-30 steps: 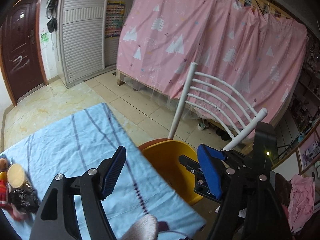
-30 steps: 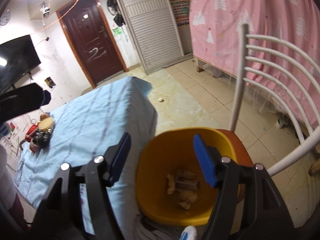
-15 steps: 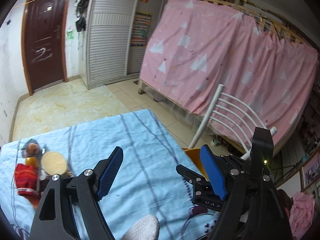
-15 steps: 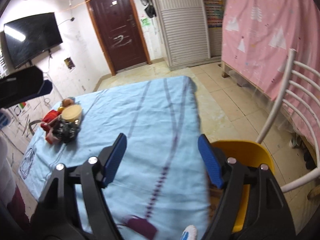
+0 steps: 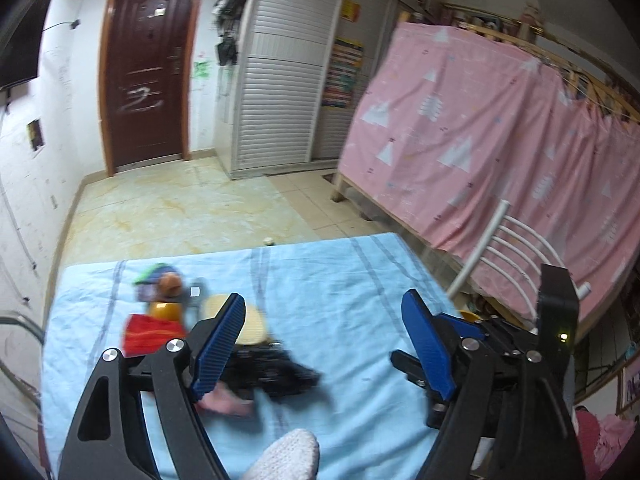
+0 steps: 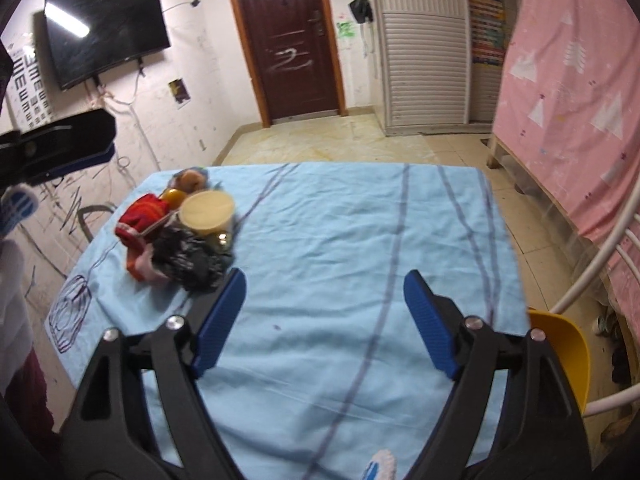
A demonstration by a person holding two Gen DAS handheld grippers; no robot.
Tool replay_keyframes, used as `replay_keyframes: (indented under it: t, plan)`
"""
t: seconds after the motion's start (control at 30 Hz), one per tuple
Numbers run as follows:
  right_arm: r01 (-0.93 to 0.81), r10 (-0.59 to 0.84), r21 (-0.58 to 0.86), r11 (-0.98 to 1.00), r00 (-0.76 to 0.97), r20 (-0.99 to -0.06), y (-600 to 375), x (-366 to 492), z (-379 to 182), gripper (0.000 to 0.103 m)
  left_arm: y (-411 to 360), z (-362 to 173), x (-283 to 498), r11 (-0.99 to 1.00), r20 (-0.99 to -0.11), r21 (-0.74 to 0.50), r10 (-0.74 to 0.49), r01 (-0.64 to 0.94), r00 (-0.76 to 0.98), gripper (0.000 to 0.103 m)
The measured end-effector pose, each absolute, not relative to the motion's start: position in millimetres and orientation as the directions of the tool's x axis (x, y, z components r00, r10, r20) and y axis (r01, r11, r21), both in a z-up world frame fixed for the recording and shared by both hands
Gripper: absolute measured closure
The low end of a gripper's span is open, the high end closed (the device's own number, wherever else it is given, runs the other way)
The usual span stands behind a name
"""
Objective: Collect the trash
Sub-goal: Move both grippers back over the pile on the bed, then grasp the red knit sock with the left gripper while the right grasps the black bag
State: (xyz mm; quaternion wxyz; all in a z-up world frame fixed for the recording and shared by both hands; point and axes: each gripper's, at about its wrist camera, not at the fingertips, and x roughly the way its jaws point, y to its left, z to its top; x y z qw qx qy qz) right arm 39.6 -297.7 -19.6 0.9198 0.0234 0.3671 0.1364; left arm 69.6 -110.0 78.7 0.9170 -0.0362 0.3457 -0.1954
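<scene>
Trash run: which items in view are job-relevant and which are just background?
Job:
- pile of trash on the blue tablecloth: black crumpled bag, red wrapper, round lidded tub
- yellow bin by the table edge

Background:
- white chair
- pink curtain
- wall TV
- brown door

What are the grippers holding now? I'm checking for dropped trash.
Nothing. Left gripper is open and empty; right gripper is opening, nothing between its jaws.
</scene>
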Motion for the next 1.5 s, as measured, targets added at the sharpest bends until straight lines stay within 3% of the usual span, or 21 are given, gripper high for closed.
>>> replay_keyframes:
  t: [0.67, 1.23, 1.27, 1.33, 1.37, 1.43, 1.5]
  plan:
    - [-0.392, 0.374, 0.149, 0.908, 0.595, -0.711, -216.0, 62.3, -33.9, 0.013, -4.7, 32.6, 100.4, 0.971, -0.689, -0.184, -0.238, 0.152, 0.685, 0.032]
    - [-0.419, 0.378, 0.148, 0.896, 0.543, -0.749, -194.5, 81.1, -53.8, 0.013, -14.7, -19.4, 126.6, 0.981, -0.757, -0.124, -0.192, 0.152, 0.624, 0.032]
    - [-0.415, 0.372, 0.143, 0.898, 0.545, -0.752, -194.1, 82.1, -54.8, 0.013, -16.9, -21.4, 126.3, 0.979, -0.759, -0.123, -0.196, 0.159, 0.620, 0.034]
    - [-0.409, 0.361, 0.135, 0.903, 0.549, -0.754, -193.9, 84.0, -56.3, 0.013, -21.5, -25.7, 125.4, 0.978, -0.769, -0.115, -0.199, 0.175, 0.608, 0.053]
    - [-0.406, 0.357, 0.131, 0.904, 0.551, -0.754, -193.9, 84.4, -56.6, 0.013, -23.0, -26.7, 124.9, 0.979, -0.769, -0.106, -0.192, 0.174, 0.610, 0.056]
    - [-0.405, 0.354, 0.127, 0.905, 0.555, -0.753, -193.4, 84.1, -56.5, 0.013, -25.1, -26.7, 121.9, 0.980, -0.767, -0.089, -0.182, 0.180, 0.616, 0.071]
    - [-0.411, 0.349, 0.115, 0.904, 0.558, -0.753, -191.6, 82.8, -56.1, 0.020, -26.0, -25.3, 117.7, 0.980, -0.761, -0.083, -0.180, 0.182, 0.624, 0.078]
